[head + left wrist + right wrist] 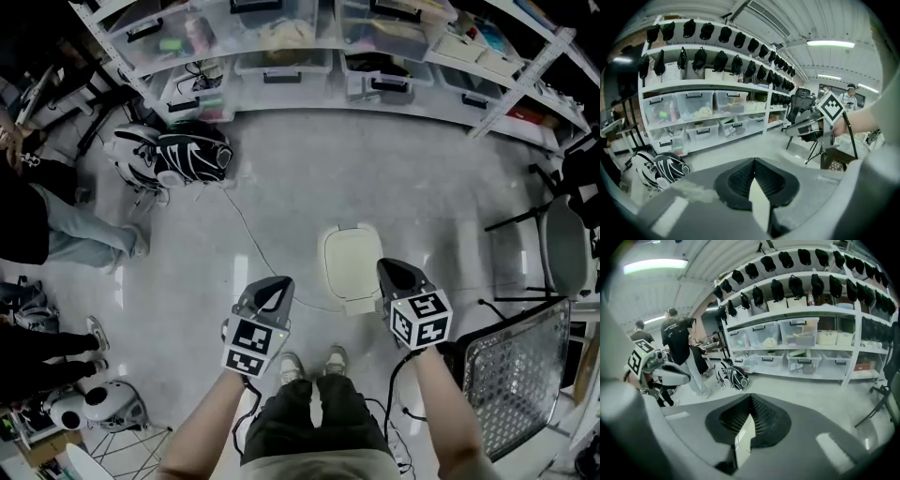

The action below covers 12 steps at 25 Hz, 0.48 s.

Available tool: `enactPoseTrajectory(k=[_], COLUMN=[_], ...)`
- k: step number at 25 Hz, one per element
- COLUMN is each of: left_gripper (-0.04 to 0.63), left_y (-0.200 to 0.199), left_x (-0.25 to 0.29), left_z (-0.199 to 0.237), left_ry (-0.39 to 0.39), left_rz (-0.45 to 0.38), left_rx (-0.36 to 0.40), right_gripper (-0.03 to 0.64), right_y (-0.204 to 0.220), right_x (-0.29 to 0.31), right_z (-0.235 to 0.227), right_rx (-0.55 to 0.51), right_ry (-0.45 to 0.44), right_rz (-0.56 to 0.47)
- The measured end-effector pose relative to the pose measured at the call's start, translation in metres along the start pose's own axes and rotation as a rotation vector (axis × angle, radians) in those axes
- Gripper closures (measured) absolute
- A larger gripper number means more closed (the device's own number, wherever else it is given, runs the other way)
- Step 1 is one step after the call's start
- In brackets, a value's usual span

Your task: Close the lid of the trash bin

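The trash bin (352,266) stands on the floor straight ahead of my feet, seen from above. Its cream lid lies flat down over the bin. My left gripper (278,284) hangs in the air left of the bin and well above it, jaws together with nothing in them. My right gripper (385,267) hovers over the bin's right edge, also shut and empty. In the left gripper view my own jaws (753,160) meet at the tip and the right gripper (820,117) shows across from it. The right gripper view shows shut jaws (750,397) and the left gripper (651,366); the bin is in neither gripper view.
Shelves with clear storage boxes (281,42) run along the far side. A black-and-white bag (173,155) lies at left with a cable (248,230) trailing toward the bin. A chair (562,248) and a mesh basket (516,375) stand at right. People (56,225) stand at left.
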State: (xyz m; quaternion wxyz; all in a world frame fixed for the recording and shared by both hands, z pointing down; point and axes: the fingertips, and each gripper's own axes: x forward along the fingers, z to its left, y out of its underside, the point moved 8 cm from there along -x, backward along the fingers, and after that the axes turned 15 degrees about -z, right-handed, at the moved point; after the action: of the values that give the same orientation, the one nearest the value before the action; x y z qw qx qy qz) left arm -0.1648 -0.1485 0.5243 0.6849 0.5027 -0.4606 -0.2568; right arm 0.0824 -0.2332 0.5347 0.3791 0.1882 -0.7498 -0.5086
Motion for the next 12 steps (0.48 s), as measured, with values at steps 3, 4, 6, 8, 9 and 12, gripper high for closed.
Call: enactPoseTrajectory(k=[3, 4, 6, 8, 9, 12], left_gripper=[0.593, 0.593, 0.593, 0.593, 0.593, 0.593], left_y=[-0.046, -0.06, -0.089, -0.115, -0.127, -0.156], left_x=[-0.027, -0.037, -0.056, -0.074, -0.083, -0.11], left_z=[-0.01, -0.014, -0.022, -0.03, -0.033, -0.045], left_ry=[0.004, 0.003, 0.0, 0.002, 0.003, 0.002], left_rz=[-0.029, -0.042, -0.077, -0.115, -0.129, -0.159], left_rx=[0.024, 0.026, 0.039, 0.057, 0.063, 0.06], right_gripper=[0.614, 0.614, 0.614, 0.614, 0.614, 0.614], right_y=[-0.048, -0.062, -0.088, -0.11, -0.121, -0.153], right_x=[-0.039, -0.054, -0.082, -0.106, -0.118, -0.151], right_z=[0.025, 0.034, 0.049, 0.063, 0.07, 0.091], right_rx=[-0.042, -0.049, -0.038, -0.022, -0.02, -0.038], right_ry=[-0.025, -0.029, -0.031, -0.03, -0.03, -0.042], right_rz=[-0.051, -0.071, -0.119, -0.163, -0.181, -0.222])
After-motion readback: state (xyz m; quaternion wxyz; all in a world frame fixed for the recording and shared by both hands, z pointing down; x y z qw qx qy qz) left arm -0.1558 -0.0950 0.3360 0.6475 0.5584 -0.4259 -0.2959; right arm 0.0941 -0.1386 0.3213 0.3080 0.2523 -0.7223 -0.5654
